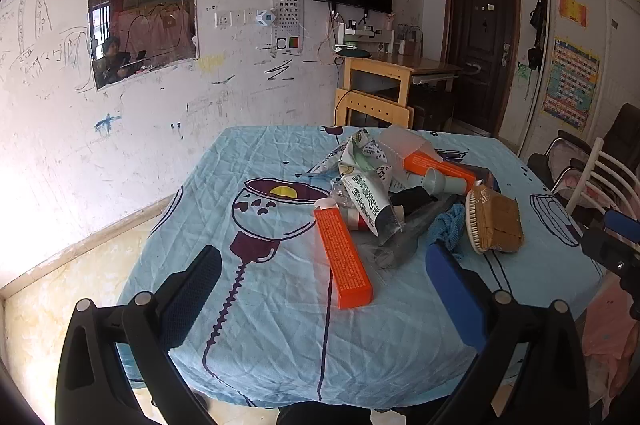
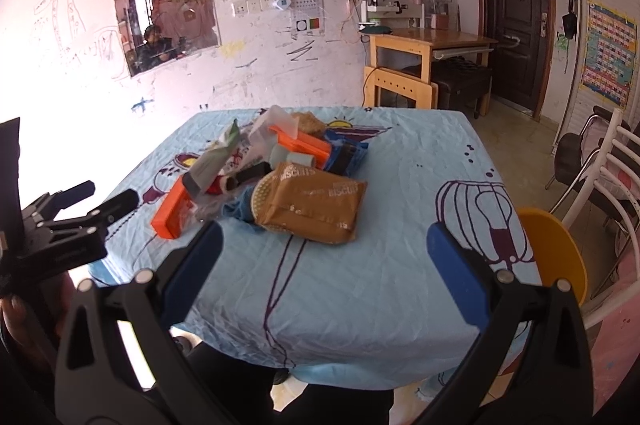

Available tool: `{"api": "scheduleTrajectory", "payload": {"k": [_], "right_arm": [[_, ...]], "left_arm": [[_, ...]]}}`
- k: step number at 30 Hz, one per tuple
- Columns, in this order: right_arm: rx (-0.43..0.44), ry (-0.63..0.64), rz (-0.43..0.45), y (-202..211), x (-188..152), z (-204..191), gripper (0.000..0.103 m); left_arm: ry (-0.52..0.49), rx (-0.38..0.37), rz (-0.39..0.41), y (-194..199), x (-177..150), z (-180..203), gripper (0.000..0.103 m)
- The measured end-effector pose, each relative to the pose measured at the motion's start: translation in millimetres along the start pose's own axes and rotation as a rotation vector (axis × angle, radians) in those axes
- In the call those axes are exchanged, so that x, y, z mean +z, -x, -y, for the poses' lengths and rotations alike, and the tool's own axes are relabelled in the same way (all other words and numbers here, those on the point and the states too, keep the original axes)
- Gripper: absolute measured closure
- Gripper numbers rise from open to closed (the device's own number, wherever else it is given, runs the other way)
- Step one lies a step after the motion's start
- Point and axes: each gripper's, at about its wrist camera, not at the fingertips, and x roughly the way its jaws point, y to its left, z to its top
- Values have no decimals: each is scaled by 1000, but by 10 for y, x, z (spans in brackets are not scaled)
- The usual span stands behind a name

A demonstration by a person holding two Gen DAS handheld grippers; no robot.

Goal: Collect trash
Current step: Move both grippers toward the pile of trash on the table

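Observation:
A pile of trash lies on the blue tablecloth (image 1: 280,325). It holds an orange box (image 1: 343,258), a brown biscuit packet (image 1: 500,221), a crumpled green-white wrapper (image 1: 366,181), a second orange box (image 1: 438,167) and a blue cloth (image 1: 448,223). In the right wrist view the biscuit packet (image 2: 316,207) lies nearest, with the orange box (image 2: 172,213) to its left. My left gripper (image 1: 324,289) is open and empty, near the front of the pile. My right gripper (image 2: 324,265) is open and empty, just short of the biscuit packet. The left gripper also shows in the right wrist view (image 2: 108,199).
A yellow chair seat (image 2: 556,257) stands at the table's right edge, with a white metal chair (image 2: 608,169) behind it. A wooden desk (image 2: 424,61) and a dark door (image 2: 516,9) are at the back. The scribbled wall (image 1: 120,145) is on the left.

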Motion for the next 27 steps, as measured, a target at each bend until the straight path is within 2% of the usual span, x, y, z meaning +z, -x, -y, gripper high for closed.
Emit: {"api": "scheduleTrajectory", "payload": {"k": [6,16,18,21,24,27], "right_arm": [[9,-4,-1,-85,111,11,5],[54,15,-48,-366,225,-2,5],[76,14,-59,-437,233,14,5],[109,9,-79,-548,242,47,5],[151,29,-97,-642,235,34,5],[171,57,-117,-740,229,11,5]], "left_arm": [[-28,26,25,-53,131,-7,6],[-5,30,-29,-295,373,-9,6],[-8,34,-19,-327,446,-6,6],[32,-44,-64,-463,566,-54,6],[116,-178,-106,-583,680,-169,6],[151,-221,-128,-712,757,-180,6]]}}
